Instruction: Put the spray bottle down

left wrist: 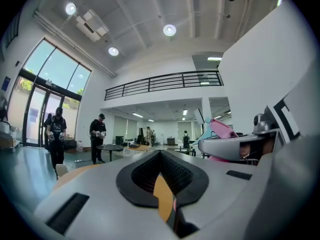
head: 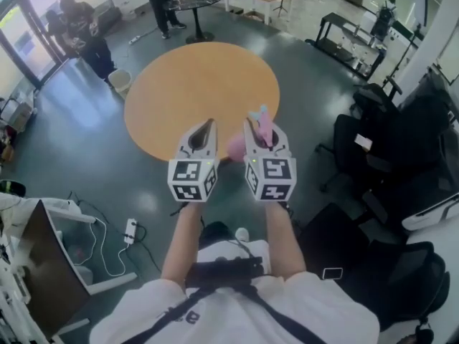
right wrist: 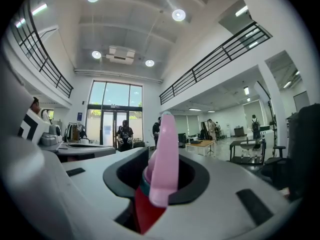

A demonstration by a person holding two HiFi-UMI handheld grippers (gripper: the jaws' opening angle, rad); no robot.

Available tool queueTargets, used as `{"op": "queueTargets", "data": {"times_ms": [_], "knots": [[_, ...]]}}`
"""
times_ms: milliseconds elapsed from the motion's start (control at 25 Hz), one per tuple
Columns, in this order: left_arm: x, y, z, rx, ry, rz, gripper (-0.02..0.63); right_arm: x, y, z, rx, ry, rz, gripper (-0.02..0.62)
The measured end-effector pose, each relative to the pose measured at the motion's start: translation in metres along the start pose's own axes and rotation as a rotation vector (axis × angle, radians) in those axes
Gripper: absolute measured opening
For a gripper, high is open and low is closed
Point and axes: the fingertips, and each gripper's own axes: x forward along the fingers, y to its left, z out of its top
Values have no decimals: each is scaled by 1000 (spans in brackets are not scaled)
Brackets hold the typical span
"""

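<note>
Presently, right gripper (head: 259,125): held level by the person's right hand, beside the left gripper and just apart from it.
Right fingers: partly closed, clamped on the neck of the pink plastic spray bottle (right wrist: 162,154).
Spray bottle: upright in the right fingers. Its pink trigger head with a pale blue tip rises above them and its rounded pink body hangs below.
Bottle's place: up in the air, seen against the near edge of the round orange wooden counter (head: 201,84) and not set down on it.
Left gripper (head: 204,129): held level, pointing across the near edge of the counter.
Left fingers: partly apart with nothing between them. The orange counter top shows through the gap.
Counter top: bare orange surface.
Surroundings: grey floor; black office chairs (head: 373,142) off the counter's right edge; a small white bin (head: 120,81) by its left edge; people (head: 86,34) standing beyond the far left.
</note>
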Motion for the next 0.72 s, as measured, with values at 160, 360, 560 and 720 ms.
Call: {"op": "queueTargets", "data": {"times_ms": [160, 360, 560, 720], "knots": [[17, 19, -7, -10, 19, 34, 11, 27, 3, -11, 14, 27, 40, 127], [63, 48, -17, -29, 43, 42, 11, 78, -4, -14, 5, 41, 61, 127], [117, 85, 6, -21, 9, 7, 11, 141, -14, 12, -14, -4, 35, 127], [151, 129, 31, -112, -42, -36, 11, 193, -7, 27, -30, -29, 30, 127]]}}
